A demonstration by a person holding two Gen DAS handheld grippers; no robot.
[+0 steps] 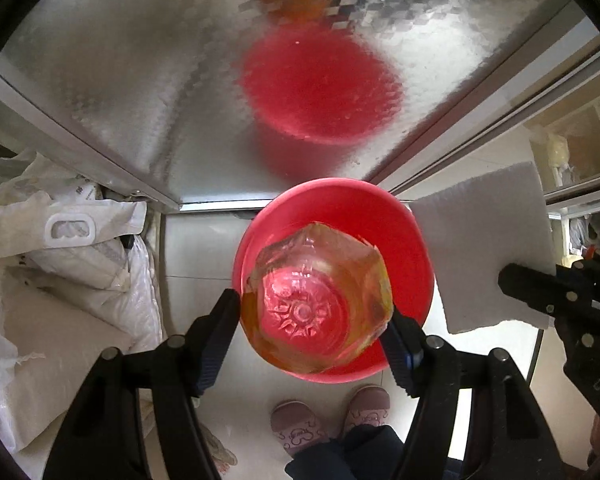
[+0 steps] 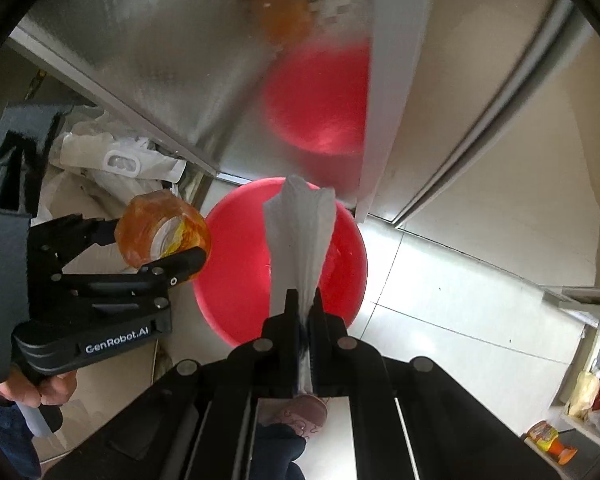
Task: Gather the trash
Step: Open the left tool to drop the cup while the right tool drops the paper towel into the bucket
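My left gripper is shut on a clear amber plastic bottle, held bottom-up over a red basin on the floor. From the right wrist view the bottle hangs at the basin's left rim in the left gripper. My right gripper is shut on a white paper napkin that stands up over the basin. In the left wrist view the napkin and right gripper are to the right of the basin.
A shiny metal cabinet front stands behind the basin and mirrors it. White sacks and bags lie on the left. The person's feet stand on the pale tile floor. Shelves with clutter are at the right.
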